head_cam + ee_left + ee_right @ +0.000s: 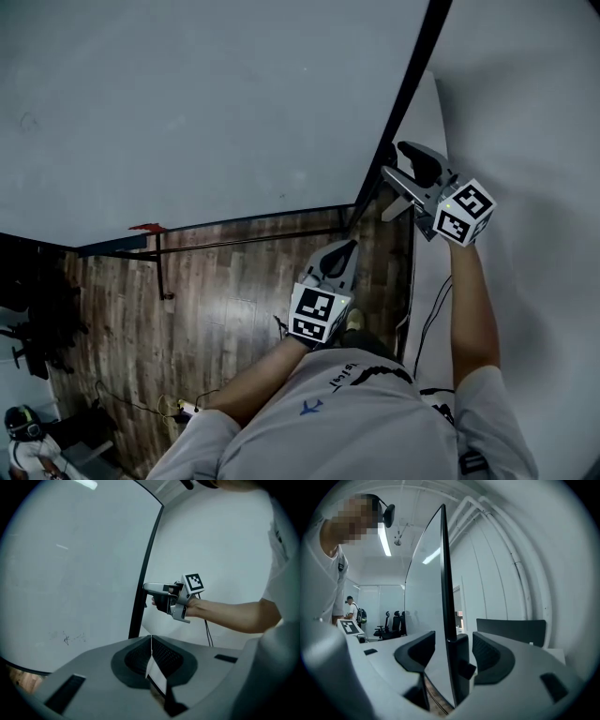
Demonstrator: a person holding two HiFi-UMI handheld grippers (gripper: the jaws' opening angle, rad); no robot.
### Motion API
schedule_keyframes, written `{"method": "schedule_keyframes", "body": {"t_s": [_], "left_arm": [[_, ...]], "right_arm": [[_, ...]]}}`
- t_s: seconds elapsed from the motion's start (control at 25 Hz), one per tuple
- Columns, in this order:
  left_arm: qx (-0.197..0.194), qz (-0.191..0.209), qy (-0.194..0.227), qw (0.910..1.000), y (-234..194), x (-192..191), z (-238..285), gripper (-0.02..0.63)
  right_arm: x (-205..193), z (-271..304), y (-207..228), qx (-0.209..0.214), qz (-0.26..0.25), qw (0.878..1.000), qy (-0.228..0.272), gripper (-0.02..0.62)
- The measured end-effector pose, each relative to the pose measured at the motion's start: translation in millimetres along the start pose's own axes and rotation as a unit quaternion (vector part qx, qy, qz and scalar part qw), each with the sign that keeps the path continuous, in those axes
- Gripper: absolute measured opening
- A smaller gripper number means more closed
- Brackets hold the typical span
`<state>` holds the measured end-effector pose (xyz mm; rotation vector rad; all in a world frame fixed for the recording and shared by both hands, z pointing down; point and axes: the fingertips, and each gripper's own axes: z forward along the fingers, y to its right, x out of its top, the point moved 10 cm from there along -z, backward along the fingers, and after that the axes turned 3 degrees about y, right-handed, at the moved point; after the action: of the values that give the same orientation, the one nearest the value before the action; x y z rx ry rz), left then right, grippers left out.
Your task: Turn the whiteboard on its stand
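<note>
The whiteboard [206, 103] is a large pale panel with a black frame edge [403, 94] running down its right side. My right gripper [389, 178] is at that edge with its jaws wide apart. In the right gripper view the black edge [446, 573] stands between the jaws of the right gripper [453, 651], with a gap on each side, and no pad presses on it. My left gripper [342, 248] hangs lower, just in front of the board's bottom corner, jaws shut and empty. The left gripper view shows its own shut jaws [151, 641] and the right gripper [149, 595] at the board's edge.
Under the board a black stand bar [234, 225] runs above the wooden floor [234, 281]. A black cable [427, 319] and a power strip [187, 408] lie on the floor. A white wall [525, 94] is close on the right. Office chairs [391, 623] and a person [352, 609] are far behind.
</note>
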<state>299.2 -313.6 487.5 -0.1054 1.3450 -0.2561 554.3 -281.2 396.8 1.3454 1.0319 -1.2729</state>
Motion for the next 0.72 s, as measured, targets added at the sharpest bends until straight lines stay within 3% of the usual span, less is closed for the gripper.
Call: {"method": "schedule_keyframes", "body": {"t_s": [0.24, 0.52, 0.72], "left_arm": [[0.027, -0.006, 0.005, 0.9996, 5.1, 8.3, 19.4, 0.014], [0.045, 0.011, 0.054, 0.9975, 13.4, 35.0, 36.3, 0.014], [0.049, 0.013, 0.052, 0.9973, 22.4, 40.5, 36.3, 0.014]], "right_arm": [[-7.3, 15.6, 14.7, 0.06, 0.005, 0.998, -0.002, 0.239], [-20.5, 28.6, 28.3, 0.123, 0.034, 0.992, -0.009, 0.238], [-26.1, 34.7, 25.9, 0.13, 0.006, 0.991, -0.025, 0.196]]}}
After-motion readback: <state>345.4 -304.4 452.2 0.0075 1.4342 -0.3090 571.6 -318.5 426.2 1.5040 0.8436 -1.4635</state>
